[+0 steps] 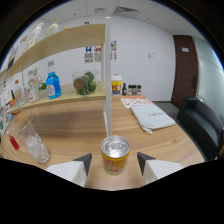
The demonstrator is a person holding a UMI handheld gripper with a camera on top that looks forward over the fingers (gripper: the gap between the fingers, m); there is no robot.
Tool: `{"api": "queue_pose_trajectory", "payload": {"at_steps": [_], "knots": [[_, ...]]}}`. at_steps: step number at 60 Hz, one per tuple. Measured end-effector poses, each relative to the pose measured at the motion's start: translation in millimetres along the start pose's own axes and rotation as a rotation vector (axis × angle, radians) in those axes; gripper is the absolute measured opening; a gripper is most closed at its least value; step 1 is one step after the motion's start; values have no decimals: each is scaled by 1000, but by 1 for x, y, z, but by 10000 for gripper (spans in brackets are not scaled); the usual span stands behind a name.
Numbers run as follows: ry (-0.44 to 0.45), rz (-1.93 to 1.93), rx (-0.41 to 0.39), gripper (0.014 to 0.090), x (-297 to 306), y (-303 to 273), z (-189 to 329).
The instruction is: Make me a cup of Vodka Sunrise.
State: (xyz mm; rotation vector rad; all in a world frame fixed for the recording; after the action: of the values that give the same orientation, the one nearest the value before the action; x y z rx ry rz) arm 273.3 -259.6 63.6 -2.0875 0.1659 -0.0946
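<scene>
Wooden surface (75, 127) carries everything in view, and a yellow can (115, 156) with a silver, unopened-looking top serves as the landmark. Far to the left of the can stands a clear glass (34, 142) that appears to hold ice, with a small red item just beyond it that is hard to identify. Behind and to the left of the can, on a shelf (60, 100), stands a blue bottle (53, 82), then a jar of green fruit (85, 83). Directly behind the can rises a white post (108, 75). The tongs (114, 163) stand wide, one dark fingertip at each side of the can with a gap on both sides, so the can rests on the surface on its own, not gripped. Behind and to the right of the can lies a folded white cloth (150, 116). The risk, as a judgement: if the tongs close off-centre, one finger would meet the round wall first and push the can over or spin it away. Too hard a squeeze could dent the thin metal. A lift straight forward could knock the can against the post.
</scene>
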Motion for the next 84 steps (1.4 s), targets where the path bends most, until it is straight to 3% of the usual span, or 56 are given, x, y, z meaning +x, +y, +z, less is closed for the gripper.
{"api": "queue_pose_trajectory", "payload": {"at_steps": [9, 17, 31, 46, 61, 67, 76, 84], "knots": [[-16, -59, 65, 857, -27, -20, -64], [-98, -90, 110, 852, -79, -26, -118], [-176, -36, 108, 863, -171, -1, -164], [-185, 2, 189, 862, -261, -58, -148], [-195, 9, 281, 851, -320, -143, -91], [-180, -22, 276, 850, -331, -157, -56], [-139, -50, 232, 745, -334, -159, -4], [-142, -69, 192, 492, -340, -152, 21]]}}
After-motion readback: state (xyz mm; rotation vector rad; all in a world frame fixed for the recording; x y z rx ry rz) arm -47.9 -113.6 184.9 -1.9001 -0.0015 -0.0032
